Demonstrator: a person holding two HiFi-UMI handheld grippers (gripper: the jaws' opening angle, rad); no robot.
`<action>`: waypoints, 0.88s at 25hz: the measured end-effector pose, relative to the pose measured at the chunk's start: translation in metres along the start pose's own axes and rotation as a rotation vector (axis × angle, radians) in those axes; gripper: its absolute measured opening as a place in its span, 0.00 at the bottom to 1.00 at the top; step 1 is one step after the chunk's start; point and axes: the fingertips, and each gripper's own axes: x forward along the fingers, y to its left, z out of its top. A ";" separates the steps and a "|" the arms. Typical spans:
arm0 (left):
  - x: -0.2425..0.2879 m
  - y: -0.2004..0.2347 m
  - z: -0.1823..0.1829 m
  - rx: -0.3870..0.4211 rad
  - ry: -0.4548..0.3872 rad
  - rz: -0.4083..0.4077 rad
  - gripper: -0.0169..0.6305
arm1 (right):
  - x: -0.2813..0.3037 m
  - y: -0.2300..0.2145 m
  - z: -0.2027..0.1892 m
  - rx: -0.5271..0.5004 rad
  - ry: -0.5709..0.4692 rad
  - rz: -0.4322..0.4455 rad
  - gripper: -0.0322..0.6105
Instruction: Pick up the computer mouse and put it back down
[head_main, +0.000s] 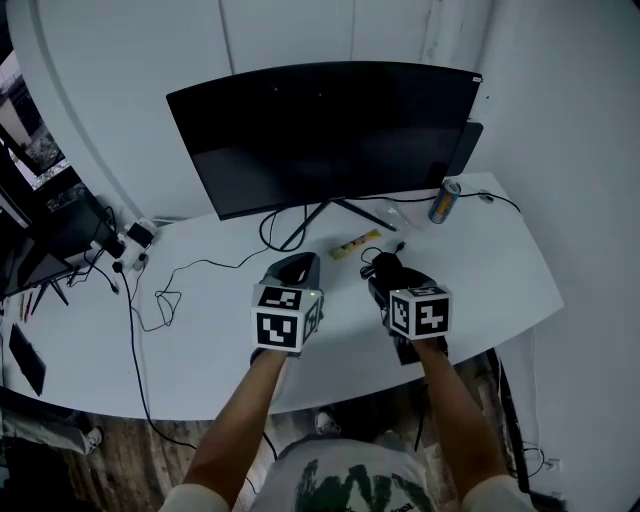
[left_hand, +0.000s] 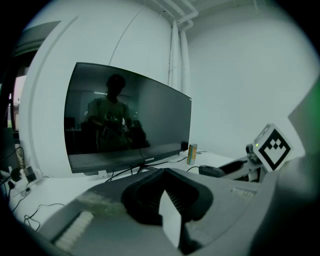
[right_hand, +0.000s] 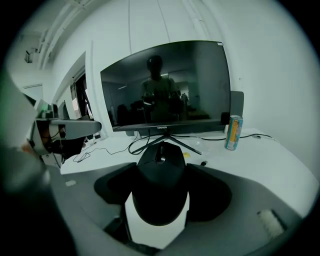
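Note:
My right gripper (head_main: 386, 276) is shut on the black computer mouse (head_main: 384, 267), gripping its sides and holding it up off the white desk (head_main: 210, 350). In the right gripper view the mouse (right_hand: 160, 185) fills the space between the black pads (right_hand: 210, 192), scroll wheel pointing away, with the gripper (right_hand: 161, 165) aimed towards the monitor. My left gripper (head_main: 297, 268) hovers beside it to the left, its tips together and nothing in them. From the left gripper view its own jaws (left_hand: 166, 174) meet at a peak, and the held mouse (left_hand: 212, 171) shows at the right.
A wide black monitor (head_main: 330, 130) on a V-shaped stand sits at the back of the desk. A drink can (head_main: 445, 201) stands at the back right, a small yellow strip (head_main: 356, 243) lies near the stand, and thin black cables (head_main: 165, 292) trail across the left side.

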 end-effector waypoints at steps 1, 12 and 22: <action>0.000 0.000 0.001 -0.002 -0.003 0.001 0.03 | -0.001 0.000 0.005 -0.004 -0.011 0.002 0.53; 0.000 0.001 0.014 -0.010 -0.019 0.082 0.03 | -0.012 -0.003 0.052 -0.081 -0.100 0.069 0.53; 0.005 -0.003 0.029 -0.030 -0.035 0.189 0.03 | -0.017 -0.009 0.089 -0.152 -0.166 0.171 0.53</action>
